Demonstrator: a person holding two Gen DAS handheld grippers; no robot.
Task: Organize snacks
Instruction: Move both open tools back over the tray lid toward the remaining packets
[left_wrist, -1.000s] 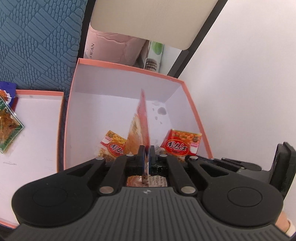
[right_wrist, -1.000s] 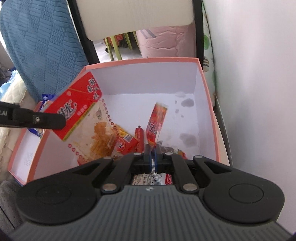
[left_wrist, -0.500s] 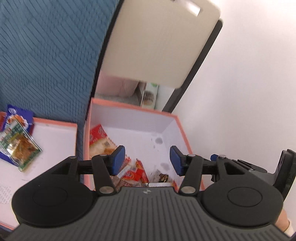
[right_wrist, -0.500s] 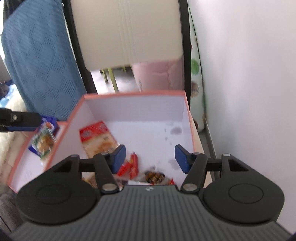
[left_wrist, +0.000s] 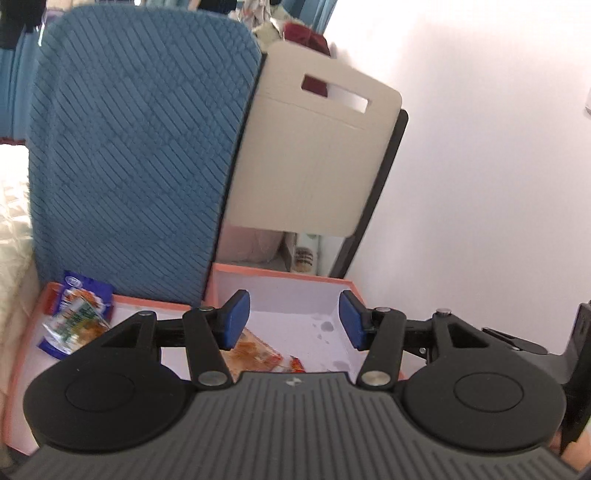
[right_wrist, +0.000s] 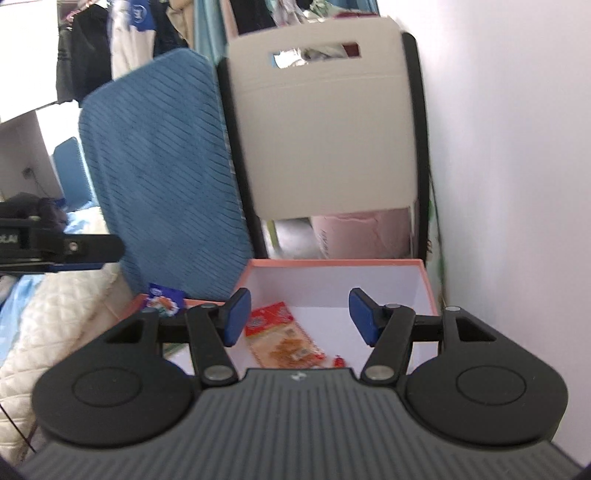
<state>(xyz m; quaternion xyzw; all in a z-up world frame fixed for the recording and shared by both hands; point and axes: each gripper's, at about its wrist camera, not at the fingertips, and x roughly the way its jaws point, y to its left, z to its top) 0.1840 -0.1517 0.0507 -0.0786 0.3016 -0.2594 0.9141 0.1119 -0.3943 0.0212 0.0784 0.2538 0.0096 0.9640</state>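
A pink-rimmed white box (left_wrist: 280, 275) (right_wrist: 332, 263) stands against the wall. On its floor lies a large red and clear snack bag (right_wrist: 280, 338) (left_wrist: 255, 349), with a small red packet (right_wrist: 338, 361) beside it. My left gripper (left_wrist: 291, 319) hovers open above the box, nothing between its blue pads. High over the same box, my right gripper (right_wrist: 300, 316) also stands open and empty. The left gripper's finger (right_wrist: 85, 248) shows at the left edge of the right wrist view. Blue and green snack packets (left_wrist: 75, 319) (right_wrist: 162, 301) lie in a flat pink-rimmed lid (left_wrist: 147, 301) left of the box.
A blue quilted cushion (left_wrist: 136, 155) leans upright behind the lid. A beige folding chair back (left_wrist: 314, 162) with a black frame stands behind the box. A white wall (left_wrist: 480, 166) runs along the right. A cream quilt (right_wrist: 55, 325) lies at left.
Both grippers let go of their snack packets, which dropped into the box. Both jaws opened wide, and both grippers rose and pulled back from the box.
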